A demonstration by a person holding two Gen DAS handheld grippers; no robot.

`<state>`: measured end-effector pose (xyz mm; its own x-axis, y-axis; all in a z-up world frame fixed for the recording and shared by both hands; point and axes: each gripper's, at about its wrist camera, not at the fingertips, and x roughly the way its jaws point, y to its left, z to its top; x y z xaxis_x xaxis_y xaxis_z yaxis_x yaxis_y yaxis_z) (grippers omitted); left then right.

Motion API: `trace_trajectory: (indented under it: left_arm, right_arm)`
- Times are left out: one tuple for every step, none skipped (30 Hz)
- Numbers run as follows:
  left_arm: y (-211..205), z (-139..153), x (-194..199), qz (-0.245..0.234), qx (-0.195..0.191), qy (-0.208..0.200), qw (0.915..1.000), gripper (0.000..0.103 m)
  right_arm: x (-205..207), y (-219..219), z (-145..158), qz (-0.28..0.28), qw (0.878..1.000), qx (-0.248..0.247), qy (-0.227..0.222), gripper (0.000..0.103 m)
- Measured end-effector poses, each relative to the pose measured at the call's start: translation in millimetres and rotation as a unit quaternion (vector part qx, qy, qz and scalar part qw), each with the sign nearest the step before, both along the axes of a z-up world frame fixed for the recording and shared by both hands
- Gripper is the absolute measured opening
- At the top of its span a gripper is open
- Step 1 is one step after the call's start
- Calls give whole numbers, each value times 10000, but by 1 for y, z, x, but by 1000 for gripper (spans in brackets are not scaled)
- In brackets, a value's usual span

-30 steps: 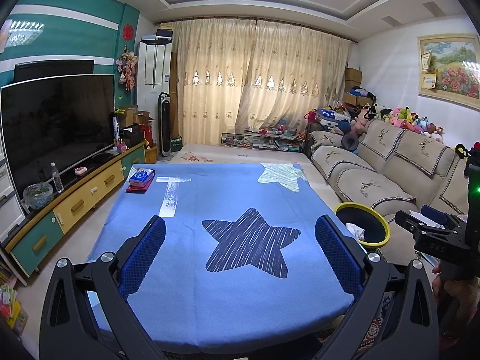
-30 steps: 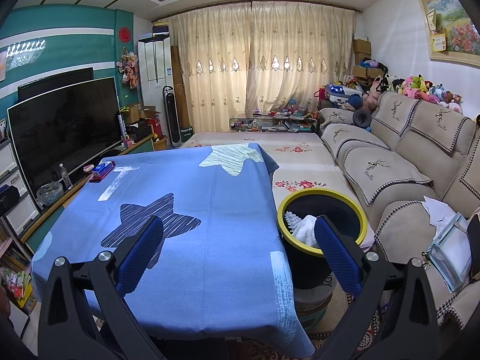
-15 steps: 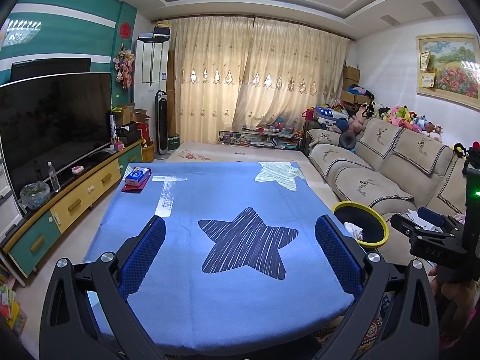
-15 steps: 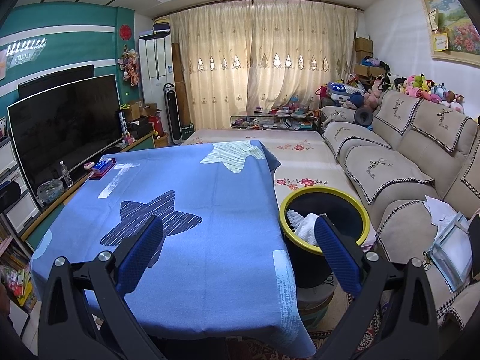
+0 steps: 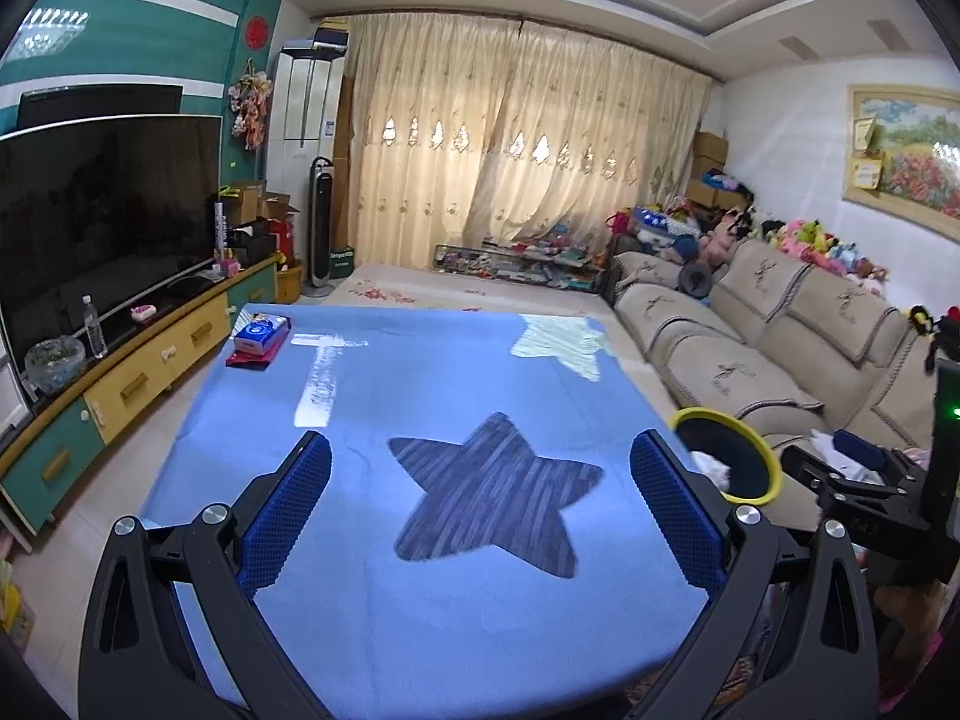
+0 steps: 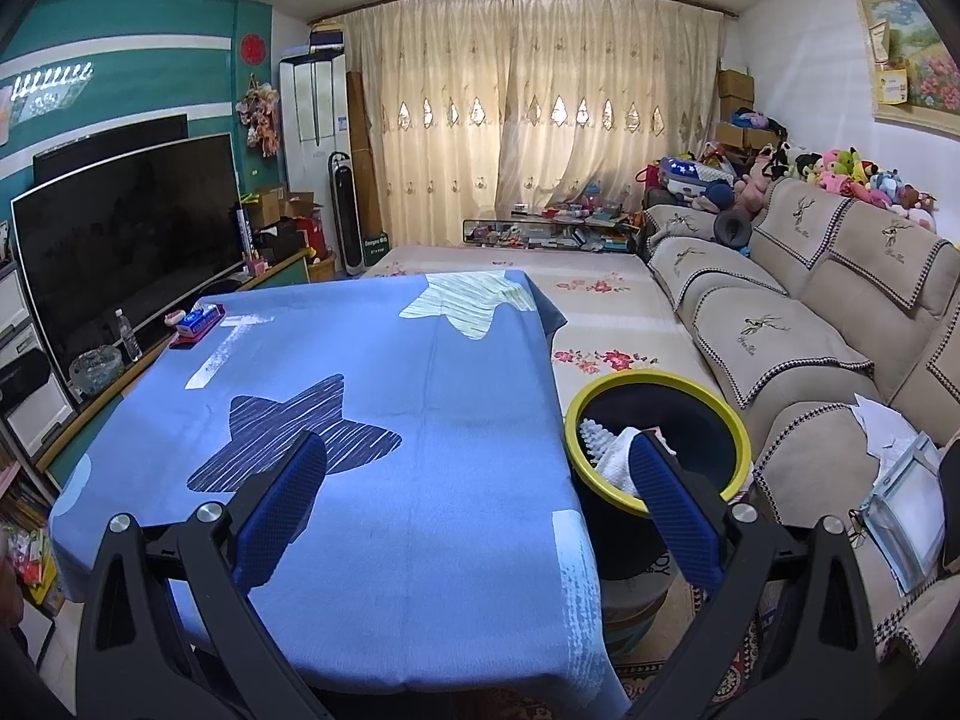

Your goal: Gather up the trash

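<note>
Trash (image 6: 618, 456) inside yellow-rimmed bin (image 6: 660, 381); both grippers' fingers (image 5: 294, 504) (image 6: 288, 495) wide apart, empty.

Little can be read. The green box (image 6: 376, 243) on the floor by the tower fan carries white lettering, too small to make out; the left wrist view shows it as well (image 5: 342, 257). The black stool (image 6: 633, 577) under the bin shows the pale letters "DY" on its side. The blue tissue pack (image 5: 260, 333) on the bench bears unreadable print.
</note>
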<state>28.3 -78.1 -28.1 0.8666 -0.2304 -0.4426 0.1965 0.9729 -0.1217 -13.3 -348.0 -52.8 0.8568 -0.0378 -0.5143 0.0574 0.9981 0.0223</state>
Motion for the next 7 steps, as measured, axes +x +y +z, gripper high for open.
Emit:
trace_trajectory:
  left_arm:
    - [1, -1, 8, 40, 40, 26, 10000, 98]
    - [2, -4, 18, 67, 69, 56, 9999, 98]
    - [5, -9, 34, 77, 93, 96, 9999, 98]
    - [8, -18, 54, 140, 153, 199, 9996, 98]
    - [9, -23, 67, 197, 201, 295, 9992, 98]
    - [13, -35, 91, 281, 276, 502, 9980, 98]
    - [18, -48, 115, 337, 315, 727, 9963, 98]
  right_arm:
    - [5, 1, -1, 17, 10000, -4, 28, 96]
    - [12, 2, -3, 47, 10000, 7, 58, 96]
    - [22, 3, -5, 105, 9999, 50, 101, 96]
    - [34, 5, -9, 162, 9997, 84, 160, 96]
    - [47, 7, -14, 222, 9994, 109, 245, 96]
    - [59, 9, -18, 278, 9990, 131, 327, 96]
    - [76, 13, -24, 359, 9983, 158, 427, 96]
